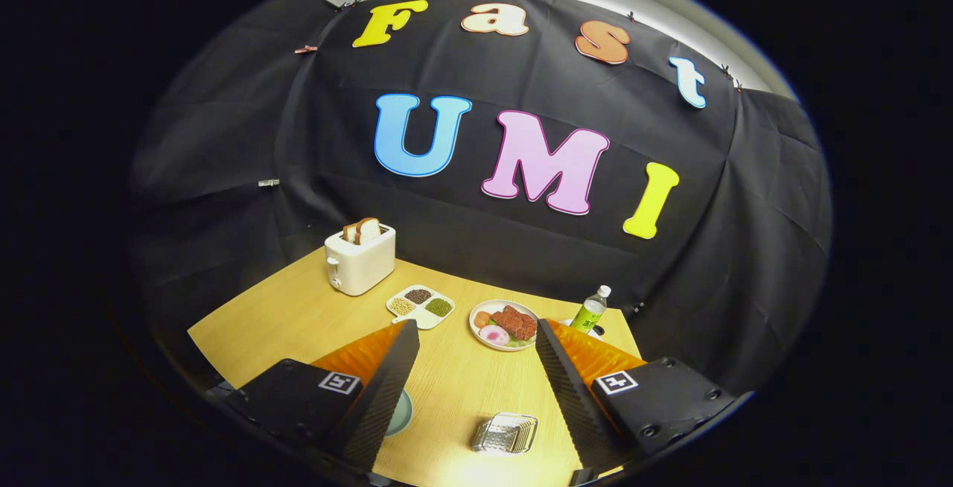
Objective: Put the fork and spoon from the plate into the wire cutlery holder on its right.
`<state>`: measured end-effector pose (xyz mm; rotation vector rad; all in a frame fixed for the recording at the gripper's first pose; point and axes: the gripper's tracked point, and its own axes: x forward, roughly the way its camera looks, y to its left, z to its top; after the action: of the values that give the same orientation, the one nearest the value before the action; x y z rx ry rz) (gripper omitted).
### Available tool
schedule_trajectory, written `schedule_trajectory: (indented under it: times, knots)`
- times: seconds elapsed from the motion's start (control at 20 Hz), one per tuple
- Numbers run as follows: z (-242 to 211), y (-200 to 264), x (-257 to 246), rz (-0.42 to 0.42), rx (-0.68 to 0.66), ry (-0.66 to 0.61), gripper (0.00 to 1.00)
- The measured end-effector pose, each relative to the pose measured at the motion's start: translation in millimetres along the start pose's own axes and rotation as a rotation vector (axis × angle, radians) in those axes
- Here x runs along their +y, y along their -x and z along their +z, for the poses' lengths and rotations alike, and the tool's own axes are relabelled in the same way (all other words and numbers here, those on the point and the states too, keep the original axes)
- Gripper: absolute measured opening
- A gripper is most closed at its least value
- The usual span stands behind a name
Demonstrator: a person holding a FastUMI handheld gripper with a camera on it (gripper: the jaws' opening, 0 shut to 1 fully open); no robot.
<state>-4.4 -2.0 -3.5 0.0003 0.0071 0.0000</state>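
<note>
My gripper (476, 368) hangs above the wooden table (283, 316), open, with nothing between its fingers. Low between the fingers, close to the right one, stands the wire cutlery holder (505, 433). A pale green plate (400, 412) peeks out from behind the left finger (383, 390), to the left of the holder; most of it is hidden. I cannot make out a fork or a spoon on the part that shows.
Beyond the fingers lies a white plate of food (505, 325). Left of it sits a divided dish of beans (421, 305), and a white toaster with bread (359, 258) stands at the far left. A green bottle (590, 311) stands behind the right finger.
</note>
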Motion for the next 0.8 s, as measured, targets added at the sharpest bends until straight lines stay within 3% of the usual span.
schedule_trajectory:
  times: [0.15,0.35,0.65,0.8]
  knots:
    - [-4,-1,8,0.022,0.016,0.002,0.98]
    - [-48,-2,47,0.15,0.175,0.008,0.98]
    - [-153,-9,116,0.347,0.45,0.03,0.99]
    - [-204,-16,141,0.406,0.574,0.034,0.98]
